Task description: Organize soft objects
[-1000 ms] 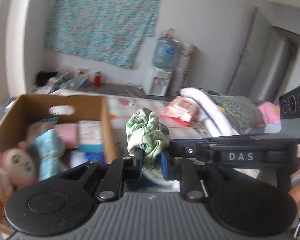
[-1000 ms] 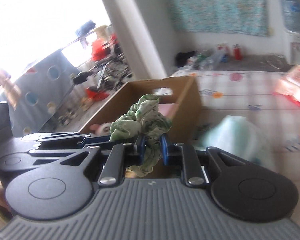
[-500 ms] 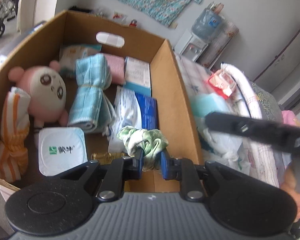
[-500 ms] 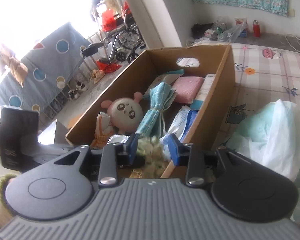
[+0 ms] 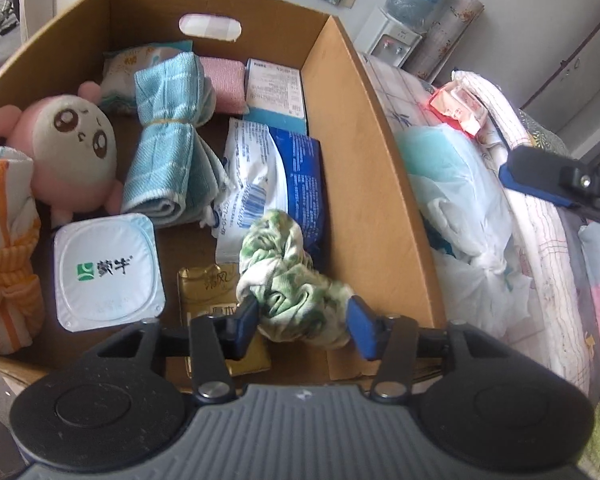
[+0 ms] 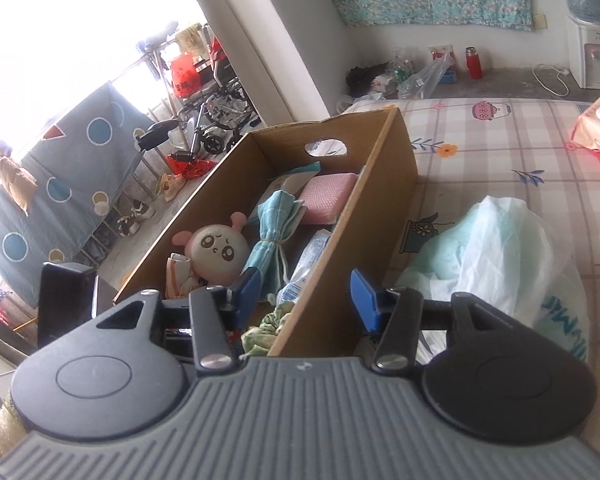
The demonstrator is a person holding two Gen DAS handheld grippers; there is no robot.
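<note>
Lying in a cardboard box [image 5: 372, 184] on a bed [image 6: 512, 136], a jumble of soft things runs from one side to the other in the left wrist view. At the far left sits an orange-striped cloth bundle [image 5: 8, 264], touching a pink and cream plush toy [image 5: 72, 152]. Just below the toy is a white sealed tub [image 5: 106, 272]. Next comes a rolled blue towel [image 5: 168, 152] tied round its middle, with a pink sponge [image 5: 226, 84] behind it. Further right lie a white and blue wipes packet [image 5: 276, 172] and a box with printed text [image 5: 276, 90] against the box's right wall.

The green patterned cloth [image 5: 292, 284] rests in the near right corner, partly on a gold packet [image 5: 210, 292] and partly against the wipes packet. The left tongs [image 5: 302, 320] have just been opening; the cloth sits between the blue pads, which no longer squeeze it, though the left pad looks close against it.

Outside the box, to its right, a white plastic bag [image 6: 512, 248] with pale green contents lies on the bed. The right tongs [image 6: 304, 294] have also just been opening and stand apart with nothing gripped, straddling the box's right wall, the cloth visible just below them.
</note>
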